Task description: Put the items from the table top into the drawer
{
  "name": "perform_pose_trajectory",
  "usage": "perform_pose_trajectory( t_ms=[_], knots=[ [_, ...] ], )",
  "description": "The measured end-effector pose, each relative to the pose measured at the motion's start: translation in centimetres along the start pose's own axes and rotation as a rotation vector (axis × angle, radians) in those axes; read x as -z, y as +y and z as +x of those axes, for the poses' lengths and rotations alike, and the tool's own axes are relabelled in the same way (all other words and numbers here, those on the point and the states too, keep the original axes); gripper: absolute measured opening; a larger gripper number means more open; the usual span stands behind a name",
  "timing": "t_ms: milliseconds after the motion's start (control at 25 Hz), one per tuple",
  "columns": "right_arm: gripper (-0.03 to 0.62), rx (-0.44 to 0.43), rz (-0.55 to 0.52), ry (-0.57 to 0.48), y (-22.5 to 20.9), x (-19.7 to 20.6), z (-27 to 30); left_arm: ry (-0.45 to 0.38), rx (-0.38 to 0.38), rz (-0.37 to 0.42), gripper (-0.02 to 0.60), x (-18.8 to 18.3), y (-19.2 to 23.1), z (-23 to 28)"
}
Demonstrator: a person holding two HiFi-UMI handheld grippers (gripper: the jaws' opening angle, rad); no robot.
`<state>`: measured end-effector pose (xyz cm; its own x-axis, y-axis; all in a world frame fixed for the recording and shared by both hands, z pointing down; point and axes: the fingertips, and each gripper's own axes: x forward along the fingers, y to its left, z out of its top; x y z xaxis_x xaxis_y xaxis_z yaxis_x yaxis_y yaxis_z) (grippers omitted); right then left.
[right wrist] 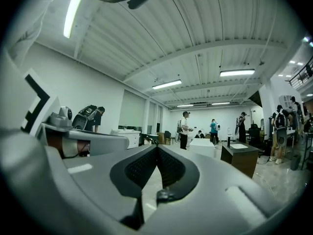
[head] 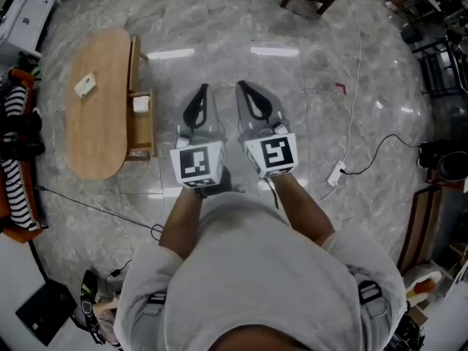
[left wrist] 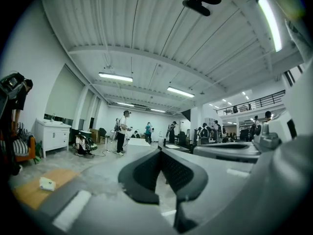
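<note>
The item, small and pale, lies flat on the oval wooden table, toward the end farther from the person. In the left gripper view it shows low at the left, on the same table top. The drawer stands pulled out of the table's long side, the side that faces the grippers, and a white thing sits in it.

Both grippers are held level and side by side over the grey marble floor, well apart from the table, and point away from the person. The left gripper is clenched: its own view shows the jaws pressed together with nothing between them. The right gripper is clenched and empty too, its tips meeting in its own view.

A thin cable runs across the floor to the right of the grippers. In both gripper views several people stand far off in a large hall with strip lights.
</note>
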<state>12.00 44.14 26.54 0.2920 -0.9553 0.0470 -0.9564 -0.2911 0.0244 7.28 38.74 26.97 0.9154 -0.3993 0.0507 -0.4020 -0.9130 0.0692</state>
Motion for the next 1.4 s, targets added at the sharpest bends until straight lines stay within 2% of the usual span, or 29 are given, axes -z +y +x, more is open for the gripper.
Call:
perform_pose_trajectory(
  t_ms=[160,400,560,720,840,1040,1240,1400],
  knots=[
    [0.008,-0.013,-0.040,-0.006,-0.6,-0.8,5.8,0.019,0.003,-0.044,0.020,-0.6,4.0,5.0],
    [0.008,-0.031,-0.026,-0.007,-0.4,-1.1,12.2,0.003,0.041,-0.048,0.020,-1.3,7.1,9.1],
    [0.008,-0.056,-0.003,0.020,-0.7,-0.2,14.7,0.018,0.037,-0.067,0.020,-0.6,9.0,11.0],
    [0.008,-0.066,-0.010,0.032,-2.6,0.6,18.0,0.041,0.001,-0.066,0.020,0.2,11.1,13.8],
    [0.008,-0.098,-0.050,0.036,-4.1,1.3,21.8,0.058,-0.040,-0.057,0.020,0.8,13.3,16.9],
    [0.008,-0.210,-0.064,-0.003,-7.8,0.4,28.9,0.054,-0.117,-0.037,0.020,-0.1,15.5,24.4],
    [0.008,-0.382,-0.086,-0.060,-9.8,-2.2,38.2,0.043,-0.269,-0.016,0.020,-2.5,20.5,31.2],
    [0.008,-0.493,-0.117,-0.071,-12.0,-3.0,43.4,0.035,-0.387,-0.012,0.020,-3.6,22.7,35.1]
  ],
)
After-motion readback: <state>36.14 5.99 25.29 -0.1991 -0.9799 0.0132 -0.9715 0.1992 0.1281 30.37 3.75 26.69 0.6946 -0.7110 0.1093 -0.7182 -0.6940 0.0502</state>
